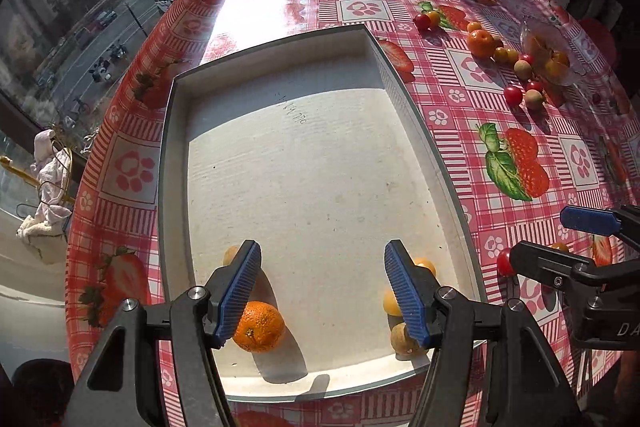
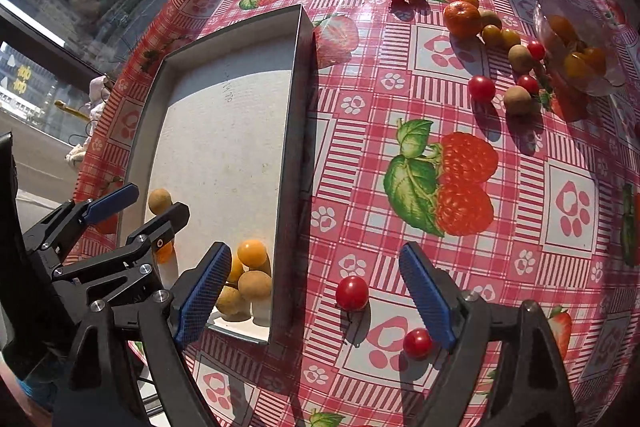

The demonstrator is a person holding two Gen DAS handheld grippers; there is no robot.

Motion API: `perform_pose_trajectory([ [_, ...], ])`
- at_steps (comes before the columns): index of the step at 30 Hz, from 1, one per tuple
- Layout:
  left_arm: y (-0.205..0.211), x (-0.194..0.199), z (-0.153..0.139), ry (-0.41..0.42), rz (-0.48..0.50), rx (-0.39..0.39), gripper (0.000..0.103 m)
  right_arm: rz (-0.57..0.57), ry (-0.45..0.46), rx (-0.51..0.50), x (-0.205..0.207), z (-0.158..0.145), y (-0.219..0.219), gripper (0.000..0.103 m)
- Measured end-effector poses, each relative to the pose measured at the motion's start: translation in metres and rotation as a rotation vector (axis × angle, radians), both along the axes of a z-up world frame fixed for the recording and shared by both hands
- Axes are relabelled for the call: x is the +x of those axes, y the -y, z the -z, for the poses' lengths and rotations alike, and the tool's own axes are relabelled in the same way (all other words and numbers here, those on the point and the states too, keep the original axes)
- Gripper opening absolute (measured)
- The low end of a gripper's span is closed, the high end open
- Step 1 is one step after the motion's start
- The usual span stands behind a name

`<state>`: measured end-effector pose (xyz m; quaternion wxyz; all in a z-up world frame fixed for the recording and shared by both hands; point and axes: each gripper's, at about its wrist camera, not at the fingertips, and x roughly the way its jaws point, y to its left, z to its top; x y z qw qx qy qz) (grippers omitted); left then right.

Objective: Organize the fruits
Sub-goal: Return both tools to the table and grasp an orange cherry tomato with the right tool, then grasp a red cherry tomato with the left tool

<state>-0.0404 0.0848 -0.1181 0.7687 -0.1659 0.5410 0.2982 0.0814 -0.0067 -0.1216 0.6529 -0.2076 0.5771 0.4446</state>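
White tray, both grippers spread and empty.
Our left gripper hangs above the orange; our right gripper straddles a cherry tomato.

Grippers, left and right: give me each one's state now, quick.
Left gripper: open, empty, over the white cardboard tray.
Right gripper: open, empty, above a red cherry tomato.

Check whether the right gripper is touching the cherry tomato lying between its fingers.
Apart. The right wrist view shows the right gripper open, and the cherry tomato sits on the tablecloth with cloth visible on both sides.
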Motion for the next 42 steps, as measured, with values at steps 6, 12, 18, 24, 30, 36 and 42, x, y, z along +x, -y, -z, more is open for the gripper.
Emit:
perform_pose_trajectory([
  [6,0.043,0.014,-0.012,0.033,0.086,-0.015,0.066,0.108,-0.001,-0.094,0.026,0.021,0.047,0.088],
  [12,0.083,0.025,-0.014,0.041,0.205,-0.034,0.066,0.153,-0.014,-0.106,0.035,0.028,0.065,0.072],
  [18,0.08,0.049,-0.019,0.09,0.229,-0.057,0.065,0.14,-0.019,-0.092,0.035,0.031,0.064,0.059],
  [24,0.071,0.072,-0.013,0.089,0.291,-0.091,0.066,0.116,-0.008,-0.085,0.037,0.032,0.062,0.046],
  [30,0.081,0.089,0.006,0.024,0.375,-0.121,0.066,0.036,0.025,-0.074,0.03,0.031,0.068,0.04],
  [36,0.086,0.099,0.017,-0.025,0.389,-0.125,0.066,0.002,0.037,-0.073,0.027,0.031,0.072,0.024],
  [42,0.09,0.104,0.028,-0.079,0.386,-0.121,0.066,0.009,0.055,-0.075,0.032,0.03,0.087,0.024],
])
